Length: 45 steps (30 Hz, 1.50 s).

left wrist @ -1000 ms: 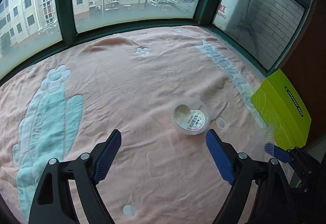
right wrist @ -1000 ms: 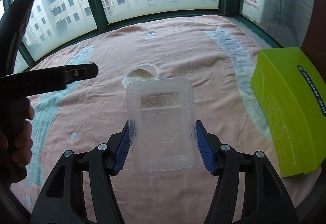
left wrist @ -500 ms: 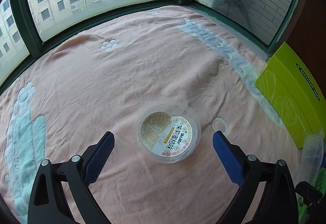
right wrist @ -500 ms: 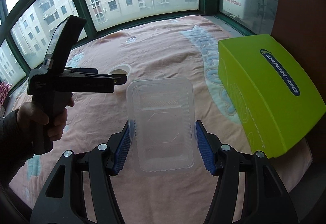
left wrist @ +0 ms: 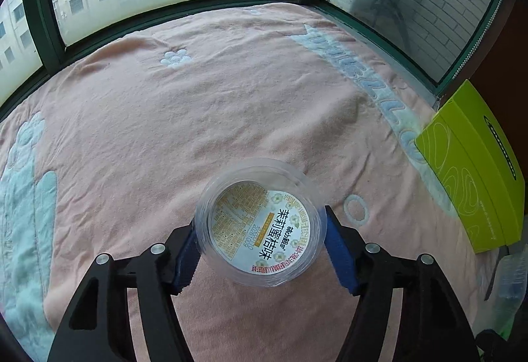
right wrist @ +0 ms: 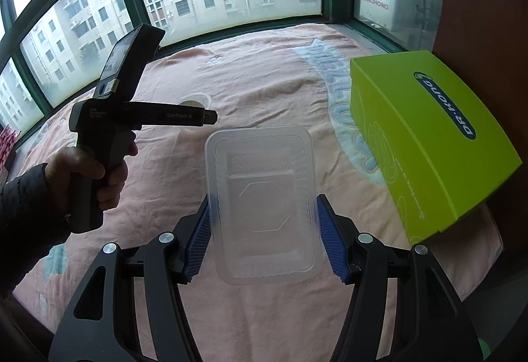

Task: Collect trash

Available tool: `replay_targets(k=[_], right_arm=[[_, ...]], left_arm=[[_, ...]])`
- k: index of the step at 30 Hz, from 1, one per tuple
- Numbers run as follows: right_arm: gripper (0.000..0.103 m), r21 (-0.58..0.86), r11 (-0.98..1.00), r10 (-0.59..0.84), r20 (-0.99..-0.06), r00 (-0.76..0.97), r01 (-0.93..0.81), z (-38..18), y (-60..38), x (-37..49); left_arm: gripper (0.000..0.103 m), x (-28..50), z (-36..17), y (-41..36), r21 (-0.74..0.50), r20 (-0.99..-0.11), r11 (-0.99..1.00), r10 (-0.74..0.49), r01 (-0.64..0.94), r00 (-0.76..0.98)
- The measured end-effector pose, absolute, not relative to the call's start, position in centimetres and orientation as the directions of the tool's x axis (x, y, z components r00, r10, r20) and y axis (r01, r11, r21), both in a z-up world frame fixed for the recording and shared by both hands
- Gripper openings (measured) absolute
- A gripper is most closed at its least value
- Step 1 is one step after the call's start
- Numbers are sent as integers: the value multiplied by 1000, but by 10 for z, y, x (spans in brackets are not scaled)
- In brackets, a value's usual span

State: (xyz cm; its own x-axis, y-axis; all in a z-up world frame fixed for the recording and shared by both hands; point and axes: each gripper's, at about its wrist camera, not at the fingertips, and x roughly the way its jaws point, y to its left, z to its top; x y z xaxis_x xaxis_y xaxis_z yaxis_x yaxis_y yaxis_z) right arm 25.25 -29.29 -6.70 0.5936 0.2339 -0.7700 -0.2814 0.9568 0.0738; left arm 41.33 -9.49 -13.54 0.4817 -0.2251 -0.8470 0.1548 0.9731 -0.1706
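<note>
Bay-window bed, pink blanket (left wrist: 204,118): left gripper (left wrist: 260,246) jaws closing around the round clear tub (left wrist: 260,226) mid-blanket, so squeeze gently; right gripper (right wrist: 262,236) grips the clear tray (right wrist: 264,200).

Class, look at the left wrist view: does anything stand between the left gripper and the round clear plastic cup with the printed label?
Nothing visible does. The round clear plastic cup with the printed label already sits between the blue pads of the left gripper, whose jaws are closing on it. Only bare pink blanket lies around it.
</note>
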Motion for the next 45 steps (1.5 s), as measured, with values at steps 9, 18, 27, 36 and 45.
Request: replay_targets(k=[9, 18, 27, 36, 45], right_arm=[[60, 139, 960, 264, -736, 623, -242, -48, -284, 206], [60, 168, 961, 273, -691, 669, -219, -33, -268, 151], [60, 211, 962, 272, -648, 711, -176, -20, -270, 99], [61, 199, 970, 234, -624, 746, -137, -8, -279, 62], [61, 176, 981, 170, -592, 787, -79, 5, -297, 31]], left_arm=[[65, 341, -72, -82, -140, -788, 972, -226, 190, 573], [65, 249, -18, -59, -125, -721, 975, -215, 182, 659], [65, 168, 6, -38, -167, -669, 975, -223, 149, 709], [65, 119, 16, -36, -193, -637, 971, -234, 142, 735], [65, 91, 25, -50, -200, -606, 965, -258, 170, 753]])
